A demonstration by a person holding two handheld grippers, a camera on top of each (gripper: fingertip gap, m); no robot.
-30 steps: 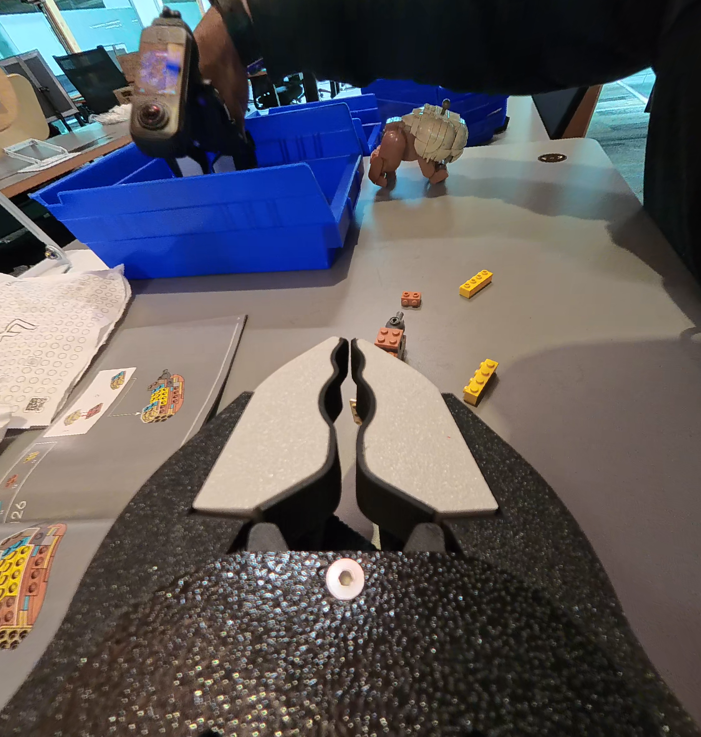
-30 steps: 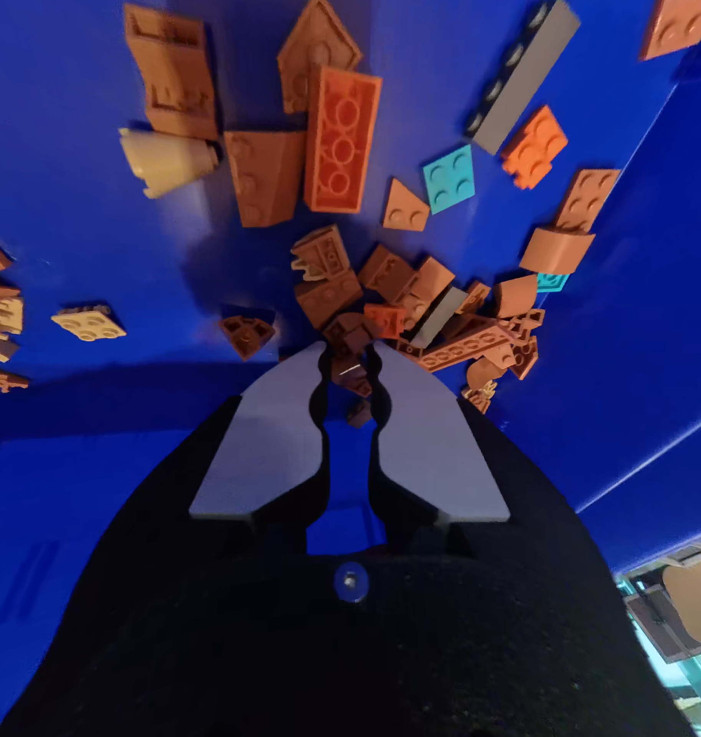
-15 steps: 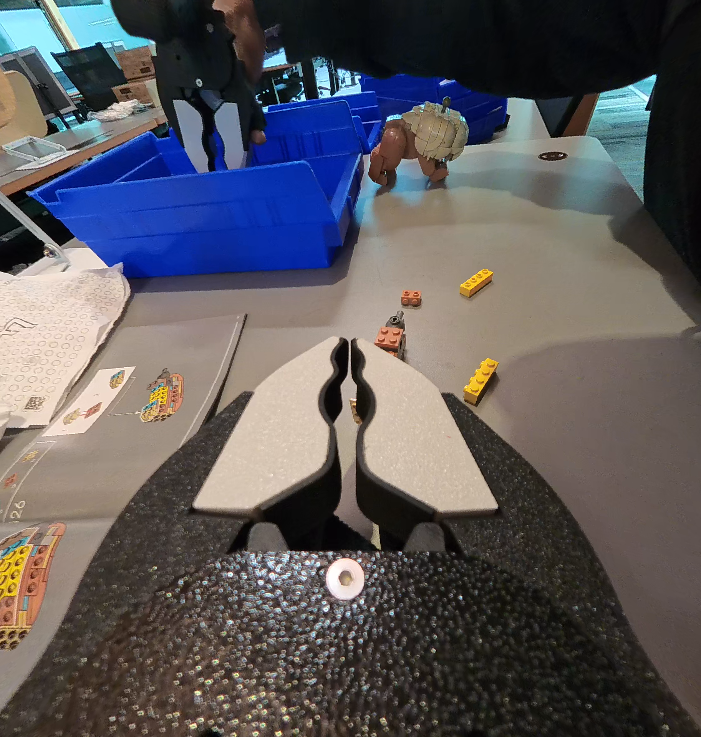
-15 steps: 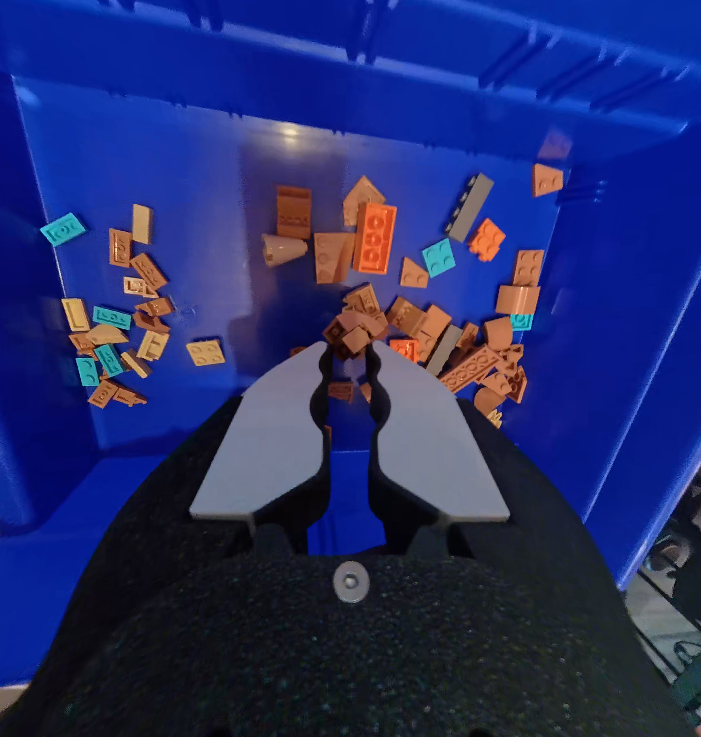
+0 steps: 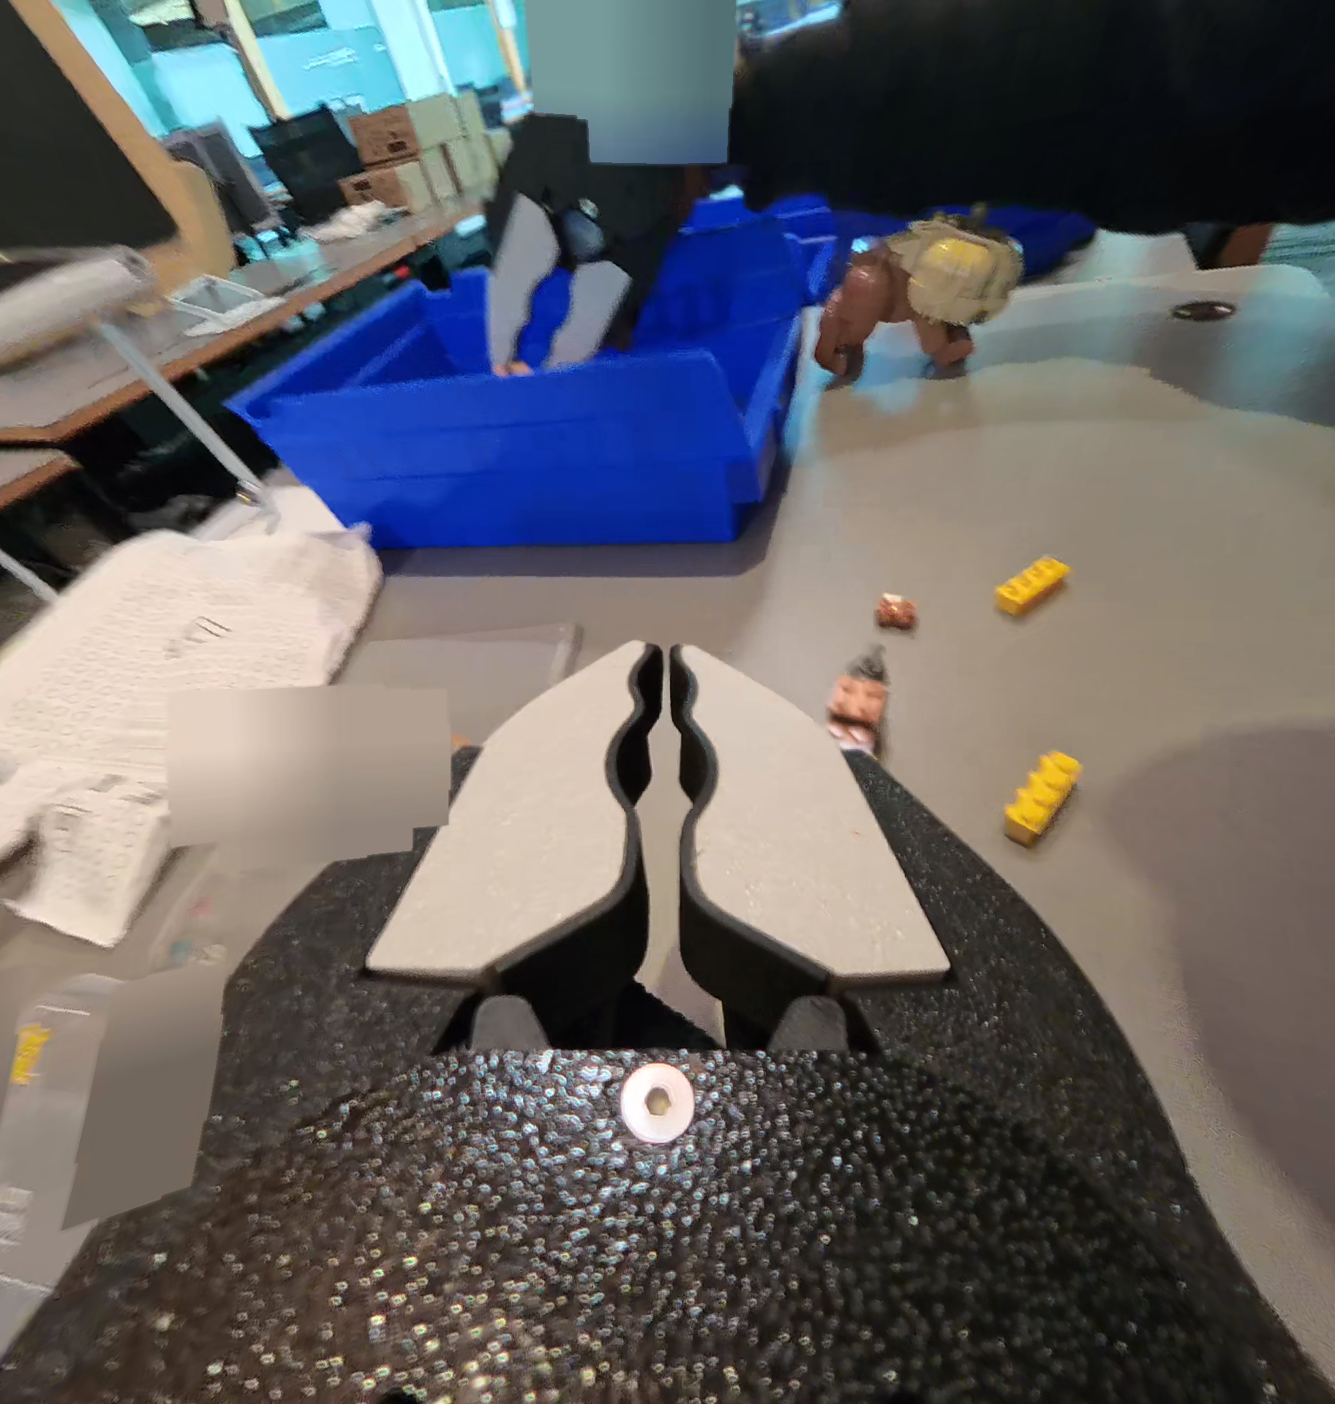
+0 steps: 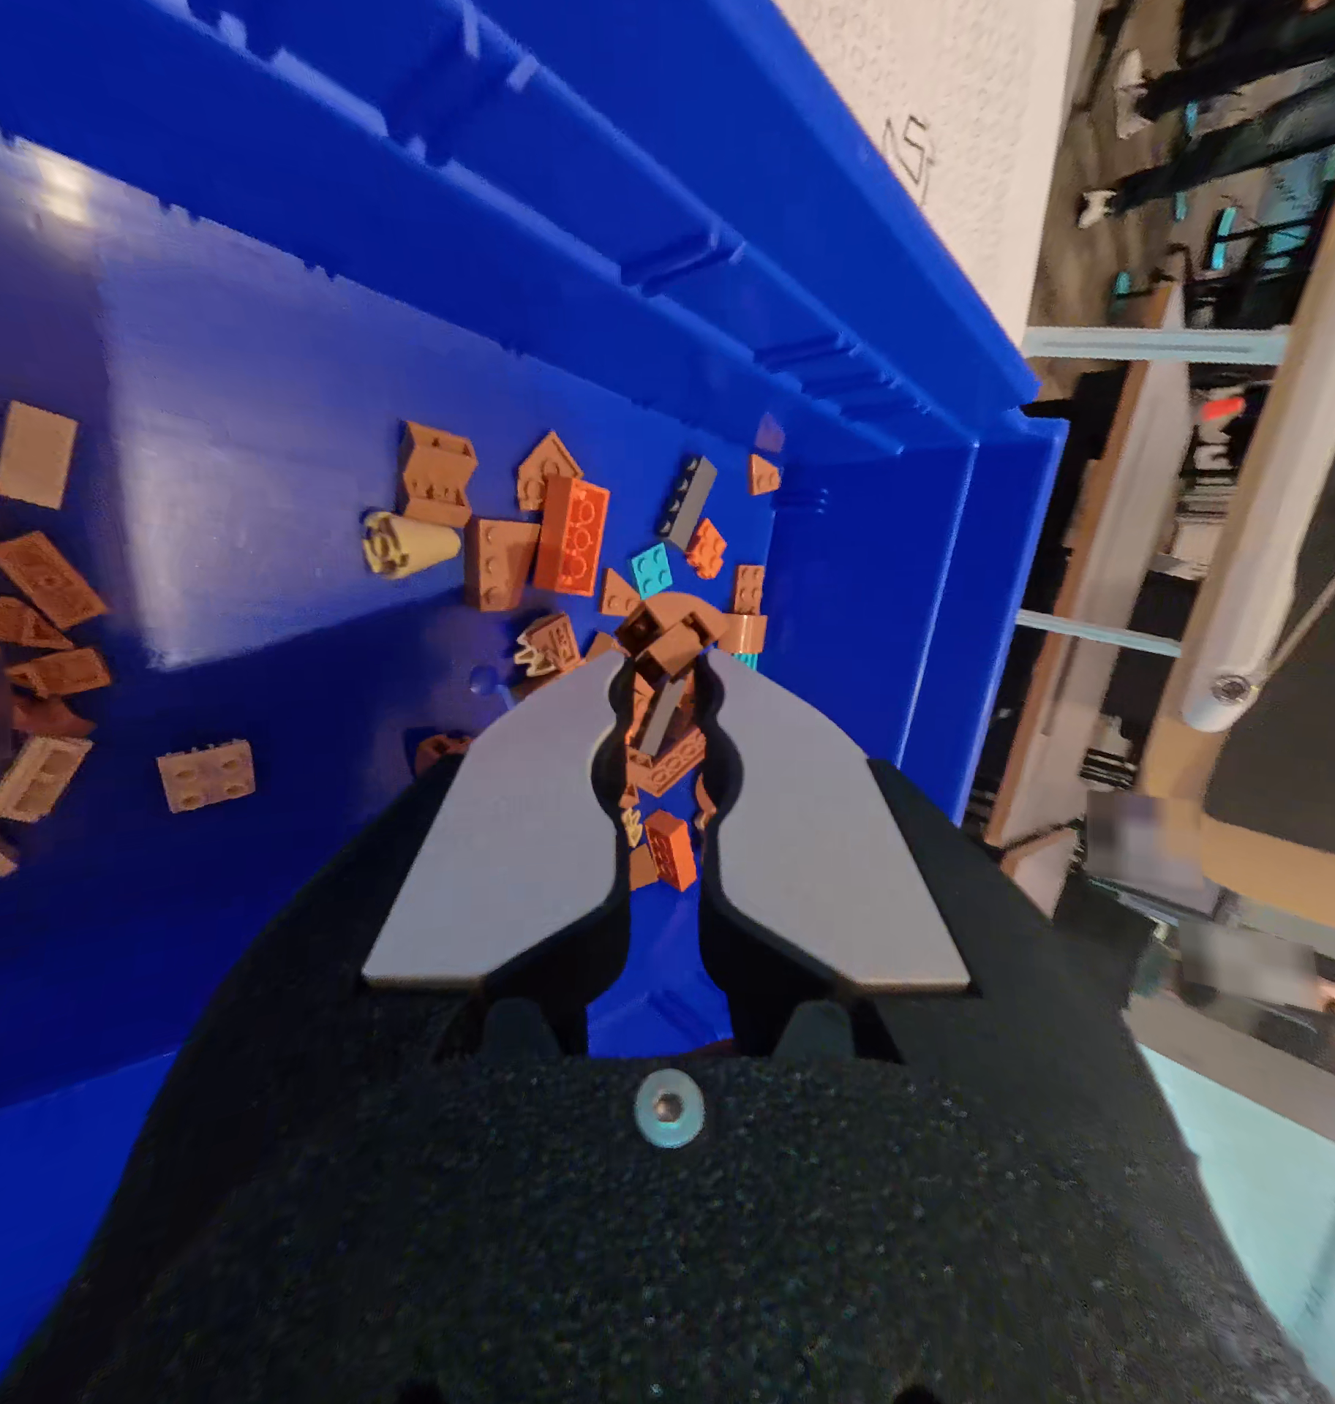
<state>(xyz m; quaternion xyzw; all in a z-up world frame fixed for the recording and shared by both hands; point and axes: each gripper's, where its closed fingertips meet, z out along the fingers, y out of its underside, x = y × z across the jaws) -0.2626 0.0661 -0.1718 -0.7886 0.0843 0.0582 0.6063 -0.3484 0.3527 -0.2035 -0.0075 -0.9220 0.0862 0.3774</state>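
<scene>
Left wrist view: my left claw (image 5: 665, 659) hangs above the grey counter (image 5: 1029, 471), its fingers closed together on nothing. To its right lie two yellow studded plastic bricks (image 5: 1031, 585) (image 5: 1042, 795), one small reddish-brown two-stud brick (image 5: 896, 611) and one little brown-and-grey brick assembly (image 5: 860, 703). Beyond stand a blue plastic bin (image 5: 512, 463), one brown-and-tan brick-built animal figure (image 5: 919, 292), and white printed sheets (image 5: 162, 646) at left. My right claw (image 5: 542, 357) shows above the bin.

Right wrist view: my right claw (image 6: 664, 661) grips a small brown clump of joined bricks (image 6: 668, 634) at its fingertips, both pads against it, above the bin (image 6: 1014, 608). Below lie loose pieces, mostly brown: one cream cone (image 6: 406, 543), one orange six-stud brick (image 6: 573, 535), one teal four-stud plate (image 6: 653, 570) and one grey bar (image 6: 687, 494) stand out; the rest are too many and too blurred to count.

The clump looks held by one end only; I judge a jolt or a knock on the bin's wall could twist it loose or split it.
</scene>
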